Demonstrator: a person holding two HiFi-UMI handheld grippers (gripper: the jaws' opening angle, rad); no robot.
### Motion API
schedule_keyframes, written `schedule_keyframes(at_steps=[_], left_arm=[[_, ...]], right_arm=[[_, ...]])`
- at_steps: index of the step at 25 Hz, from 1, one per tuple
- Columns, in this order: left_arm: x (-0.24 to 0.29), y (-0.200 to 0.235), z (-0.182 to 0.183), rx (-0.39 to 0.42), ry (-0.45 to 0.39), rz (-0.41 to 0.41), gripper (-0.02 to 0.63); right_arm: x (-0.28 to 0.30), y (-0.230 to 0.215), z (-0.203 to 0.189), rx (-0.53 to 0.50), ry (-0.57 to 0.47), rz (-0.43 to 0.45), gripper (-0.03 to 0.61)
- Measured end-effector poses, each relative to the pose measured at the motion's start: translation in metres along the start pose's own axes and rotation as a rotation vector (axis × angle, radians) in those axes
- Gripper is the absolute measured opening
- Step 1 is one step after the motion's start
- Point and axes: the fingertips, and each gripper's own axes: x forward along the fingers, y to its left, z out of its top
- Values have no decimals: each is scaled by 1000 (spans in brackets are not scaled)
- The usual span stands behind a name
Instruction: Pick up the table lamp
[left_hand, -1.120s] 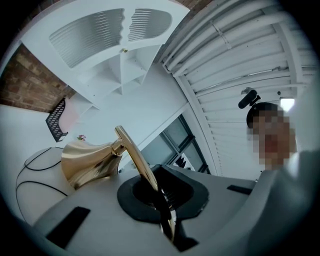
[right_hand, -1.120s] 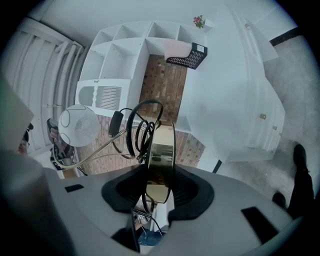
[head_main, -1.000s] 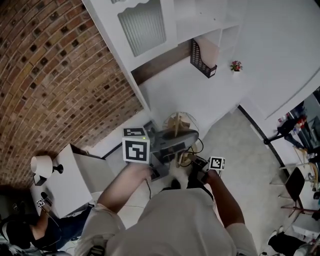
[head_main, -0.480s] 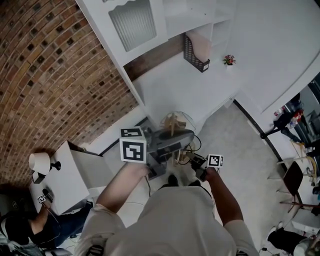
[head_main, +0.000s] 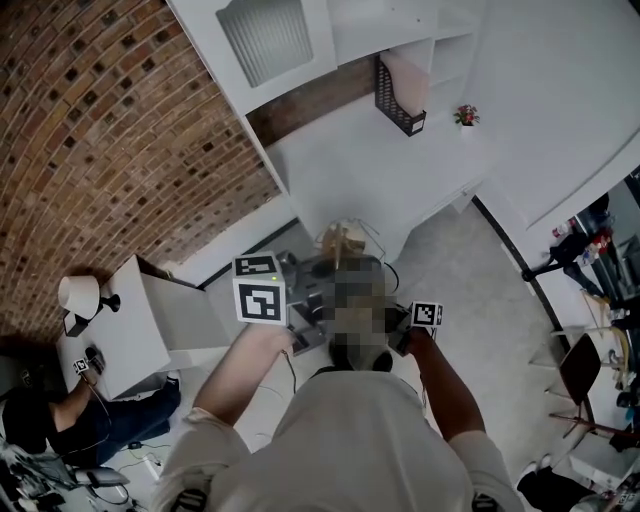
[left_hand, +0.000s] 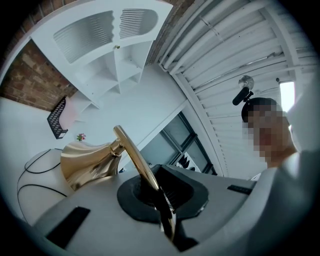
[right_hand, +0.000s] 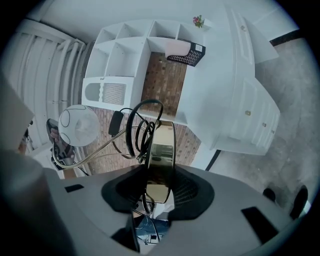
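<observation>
The table lamp (head_main: 345, 242) is gold and is held off the floor in front of the person, between both grippers. In the left gripper view my left gripper (left_hand: 161, 202) is shut on the lamp's thin gold stem (left_hand: 131, 152), which leads up to a gold horn-shaped shade (left_hand: 87, 162). In the right gripper view my right gripper (right_hand: 159, 194) is shut on the rim of the gold round base (right_hand: 163, 147). A coiled black cord (right_hand: 136, 127) and a white globe (right_hand: 79, 125) show beyond it. A mosaic patch hides part of the lamp in the head view, where the left gripper (head_main: 318, 292) and right gripper (head_main: 394, 336) flank it.
A white desk (head_main: 400, 190) with shelves stands ahead, bearing a black mesh file holder (head_main: 400, 95) and a small potted flower (head_main: 466, 115). A brick wall (head_main: 100, 150) runs on the left. A white side table (head_main: 140, 335) with a small lamp (head_main: 78, 300) and a seated person (head_main: 60, 430) are at lower left.
Both grippers have drifted slightly left in the head view with the lamp still held between them. Neither grip has changed.
</observation>
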Motion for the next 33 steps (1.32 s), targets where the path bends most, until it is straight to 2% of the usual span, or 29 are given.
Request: schedule_keyframes(at_steps=[5,8,12,15,29,33], left_arm=[[4,-5,-12,1,-2,9,11],[4,-8,-16,-1,3,11,11],[3,-8,-18,-1,4,15,11],[3,-9,-20,-2,6,14,11],[0,-11,-18,1,21,12,11],[0,-10,-19,1,23,8,11]], right_arm=[[-6,-2,-6,-9,20,12,153],[-3,5,-9,-11,24,59,153],[-9,-7,-12,-7,26,-13,152],[-8,-4,-15,4,21,19,152],[-2,-1,-16,5,20,25,152],[2,9,-15,9,10,86,152]])
